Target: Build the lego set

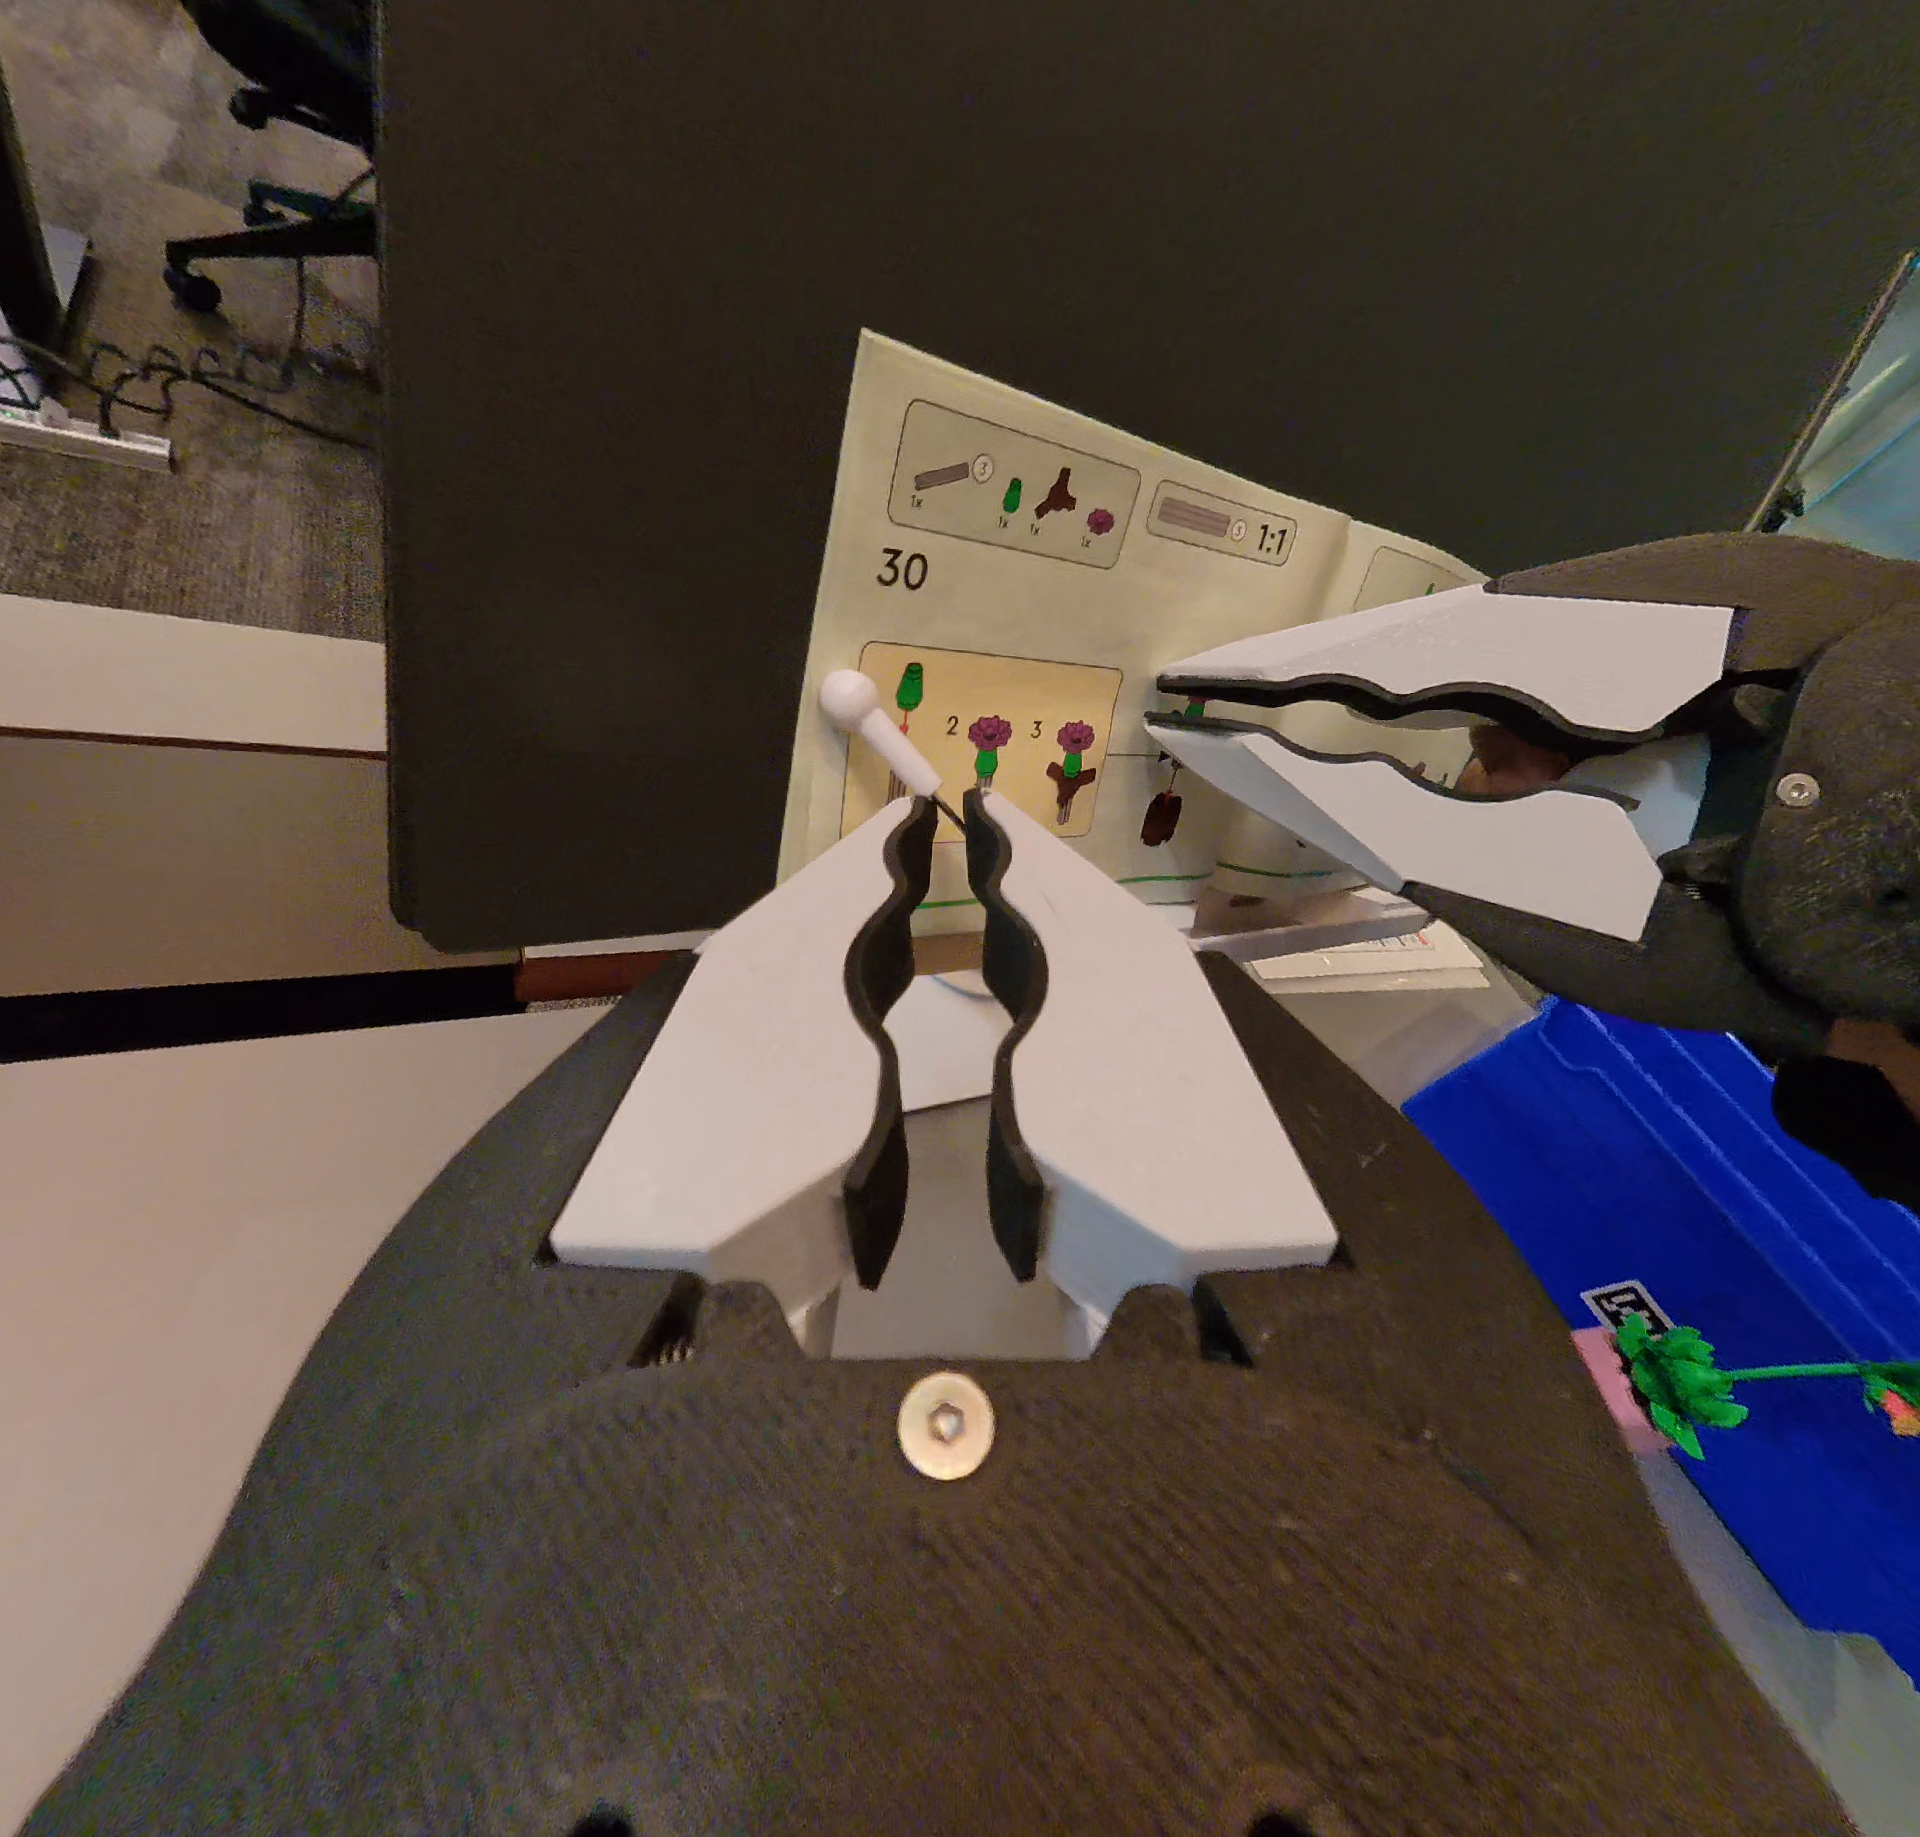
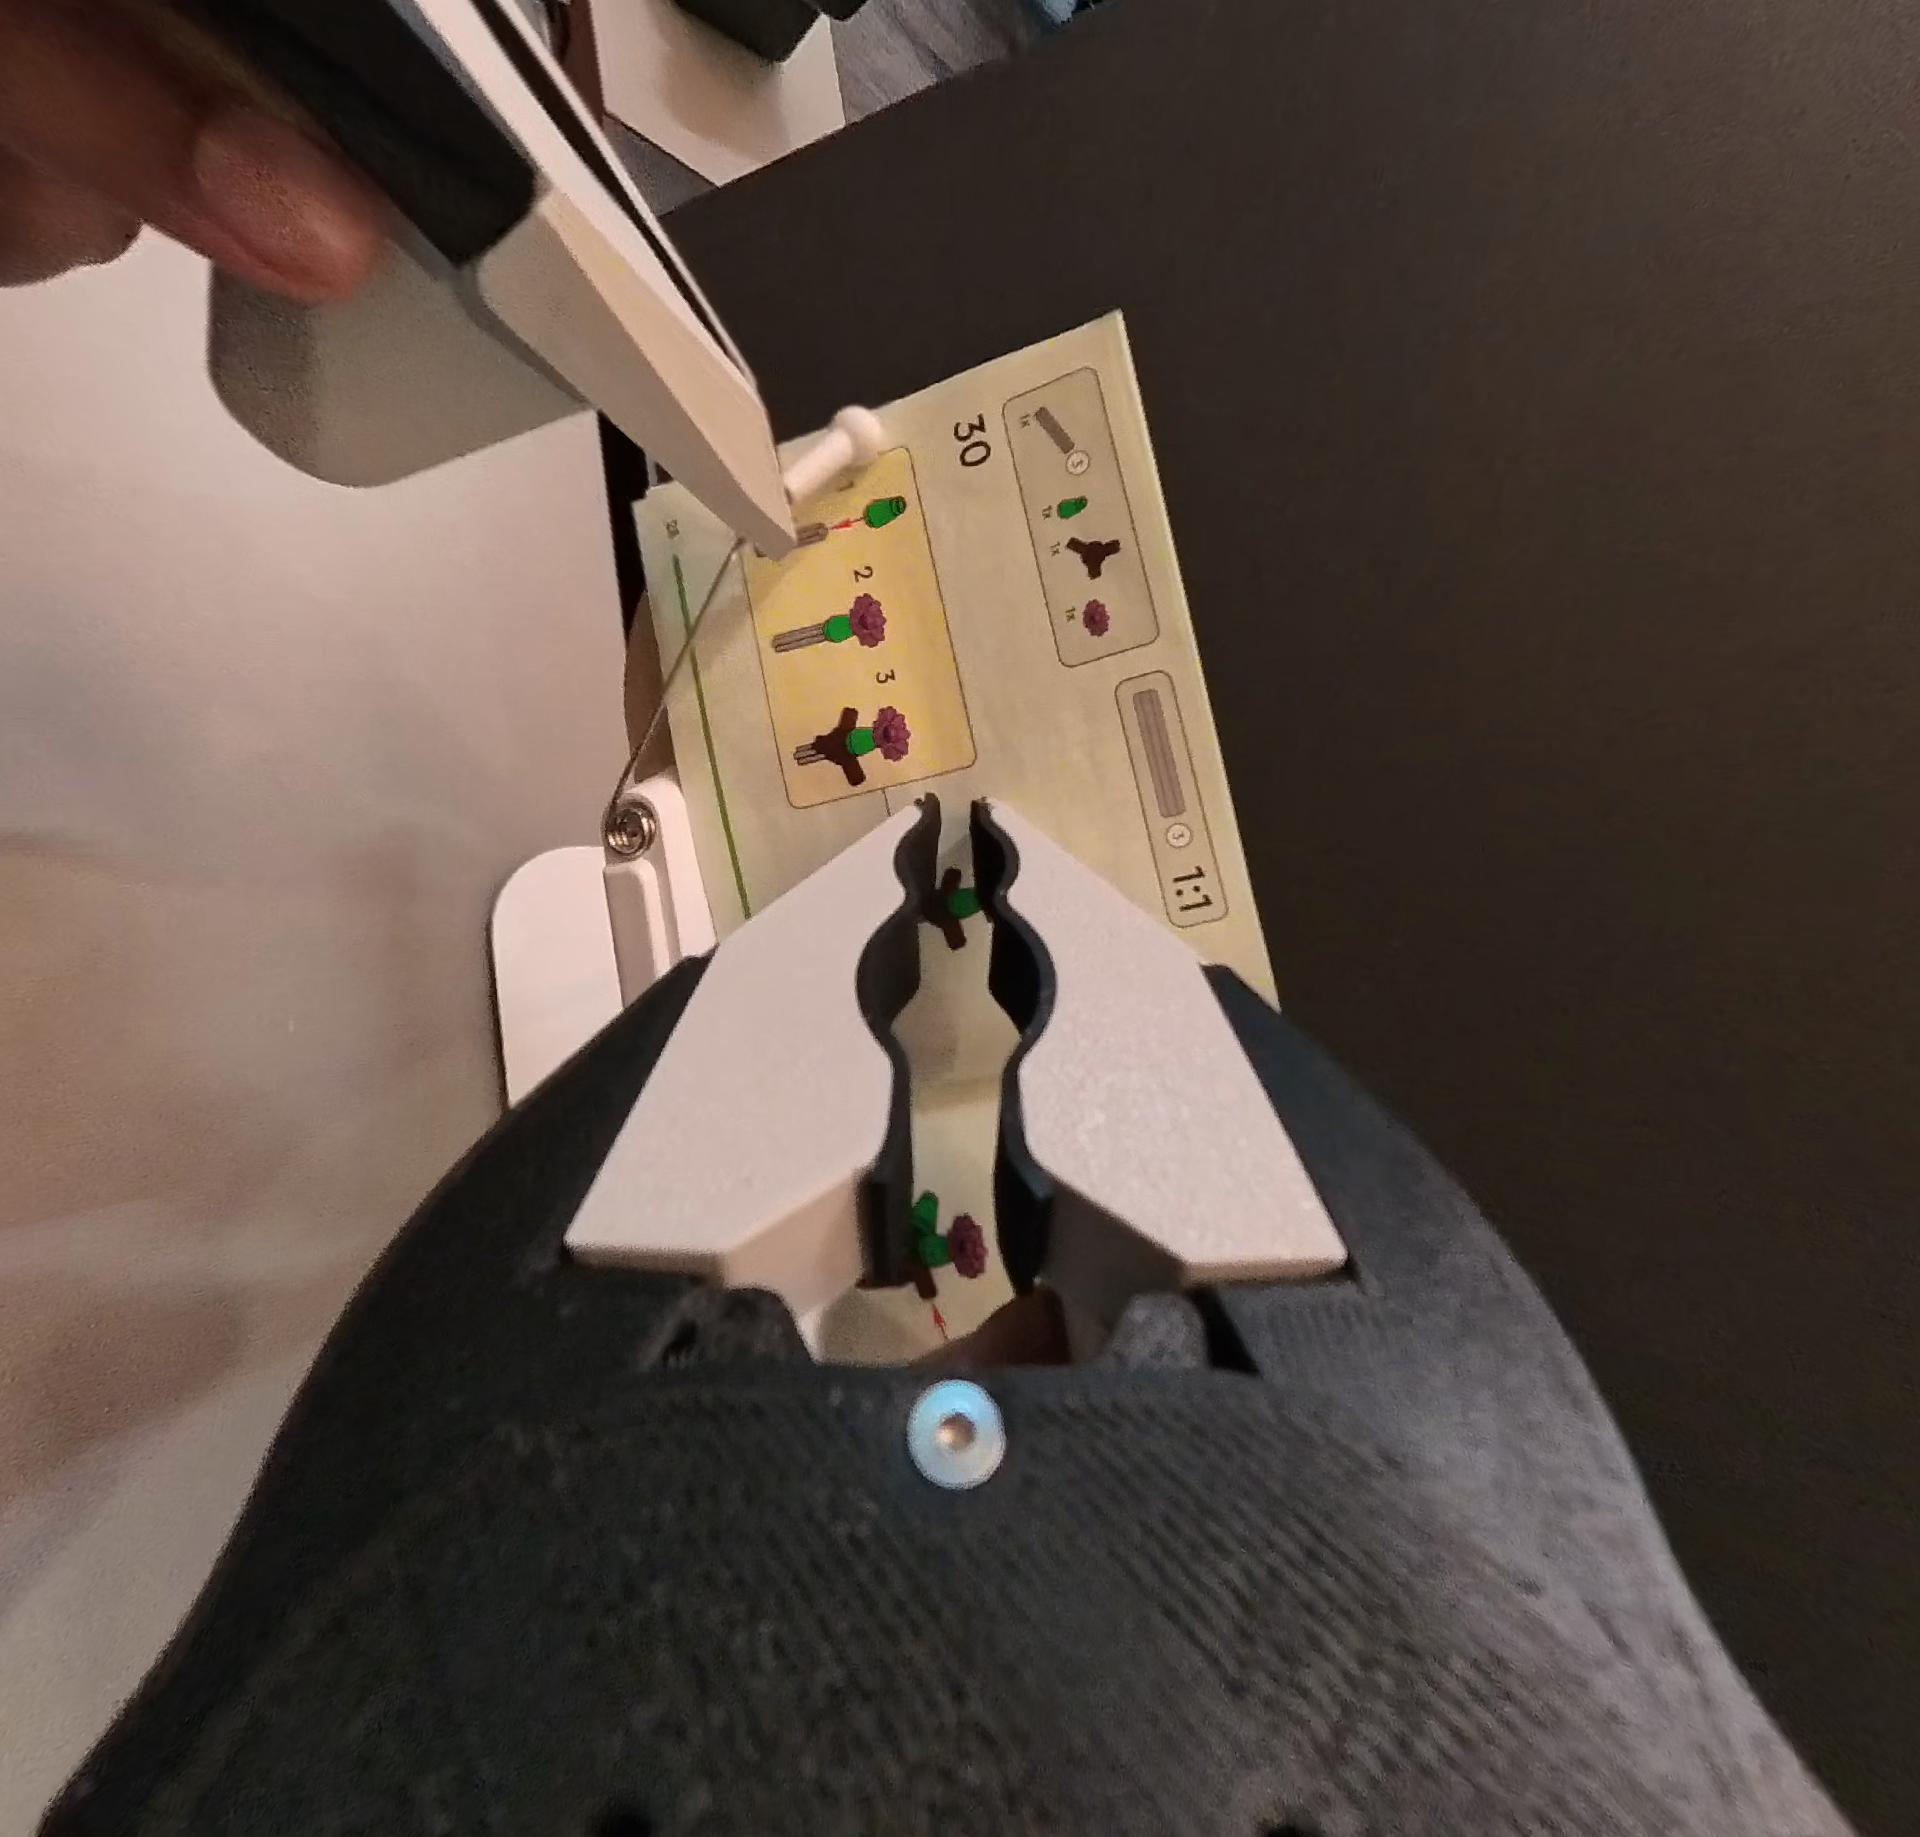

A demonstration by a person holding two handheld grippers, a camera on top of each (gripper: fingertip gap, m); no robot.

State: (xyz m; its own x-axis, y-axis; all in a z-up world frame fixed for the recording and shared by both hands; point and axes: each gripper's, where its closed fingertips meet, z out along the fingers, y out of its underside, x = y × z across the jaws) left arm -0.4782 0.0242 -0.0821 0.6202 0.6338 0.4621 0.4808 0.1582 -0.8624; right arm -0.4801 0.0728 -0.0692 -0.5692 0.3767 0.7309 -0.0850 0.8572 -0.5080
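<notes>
The left gripper [image 1: 940, 800] pointed at the instruction booklet [image 1: 997, 582], which stood propped open against a dark panel [image 1: 1039, 177] on the table [image 1: 208, 1216]. Its jaws were narrow, nearly meeting at the tips, where they appeared to pinch the thin wire arm of a page holder just below its white ball-tipped peg [image 1: 873, 722]; how firm that grip was I could not tell. The wire ran down to a spring on a white stand [image 2: 582, 946] beside the booklet.

The right gripper [image 2: 954, 805] came in from the right, turned on its side, its jaws narrow with a slim gap and nothing between them. Its tips sat close to the page and covered part of the drawings there, while the left gripper's tip hid a corner of the yellow step panel.

A blue bin [image 1: 1662, 1216] stood at the right of the table. A built green lego flower stem [image 1: 1704, 1377] with a leafy head lay across its near edge, beside a small pink piece [image 1: 1616, 1392]. An office chair [image 1: 281, 125] and cables stood on the carpet beyond.
</notes>
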